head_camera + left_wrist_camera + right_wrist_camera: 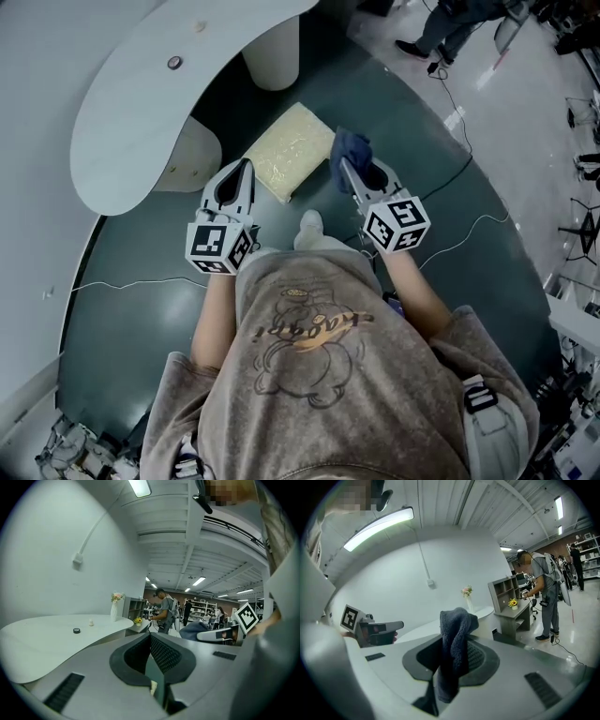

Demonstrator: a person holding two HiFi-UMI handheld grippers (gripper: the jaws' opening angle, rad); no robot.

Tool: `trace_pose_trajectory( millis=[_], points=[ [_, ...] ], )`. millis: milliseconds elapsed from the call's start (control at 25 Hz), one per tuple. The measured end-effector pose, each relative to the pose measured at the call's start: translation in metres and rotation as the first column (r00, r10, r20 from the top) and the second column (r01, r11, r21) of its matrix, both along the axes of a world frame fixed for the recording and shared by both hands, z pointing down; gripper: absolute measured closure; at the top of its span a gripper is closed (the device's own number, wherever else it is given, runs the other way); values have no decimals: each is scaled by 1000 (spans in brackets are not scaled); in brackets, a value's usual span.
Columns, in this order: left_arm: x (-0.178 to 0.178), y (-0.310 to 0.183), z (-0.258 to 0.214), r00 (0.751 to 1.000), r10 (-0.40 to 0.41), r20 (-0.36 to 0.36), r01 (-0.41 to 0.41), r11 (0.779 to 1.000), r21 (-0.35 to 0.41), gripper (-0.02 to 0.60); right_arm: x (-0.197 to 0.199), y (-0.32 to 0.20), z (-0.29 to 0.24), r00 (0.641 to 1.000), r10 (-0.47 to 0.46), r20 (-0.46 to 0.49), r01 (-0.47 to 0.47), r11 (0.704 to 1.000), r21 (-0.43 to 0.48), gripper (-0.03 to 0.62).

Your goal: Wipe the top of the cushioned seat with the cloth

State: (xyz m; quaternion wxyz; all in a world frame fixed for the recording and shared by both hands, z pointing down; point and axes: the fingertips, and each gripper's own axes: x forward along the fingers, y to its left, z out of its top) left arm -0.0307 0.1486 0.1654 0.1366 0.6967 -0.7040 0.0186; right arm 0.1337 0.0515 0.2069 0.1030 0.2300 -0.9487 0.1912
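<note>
When looking down in the head view, finds the cushioned seat (pixel 284 150) lying on the dark floor (pixel 141 300), beside the white table (pixel 150 84) and just ahead of both grippers. Shows the right gripper (pixel 345 165) clamped on the cloth (pixel 352 147), bunched over the seat's right corner; touching or not, hard to say.

Turning to the left gripper view, catches the left gripper (pixel 150 637) pinched together, gripping nothing.

Turning to the right gripper view, confirms the jaws squeezing the dark cloth, poking up past the tips.
</note>
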Motion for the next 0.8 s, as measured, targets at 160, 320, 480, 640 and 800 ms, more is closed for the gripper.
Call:
trace_pose_trajectory(
  millis=[160, 320, 480, 640, 800],
  points=[
    [-9, -22, 1, 1000, 19, 14, -19, 1000, -8, 565, -14, -20, 1, 1000, -5, 2, 5, 1000, -5, 505],
    [-18, -41, 3, 998, 57, 14, -57, 998, -17, 565, -23, -33, 1, 1000, 18, 0, -18, 1000, -8, 507],
    [-31, -59, 7, 993, 116, 8, -116, 993, -11, 565, -35, -39, 6, 998, 57, -3, -57, 998, -9, 507],
    [-45, -78, 12, 985, 173, 2, -173, 985, -8, 565, -47, -46, 14, 995, 95, -16, -95, 995, -13, 507],
    [-56, -95, 23, 975, 220, -9, -220, 975, -12, 565, -59, -53, 27, 991, 130, -36, -131, 991, -23, 507]
  ],
)
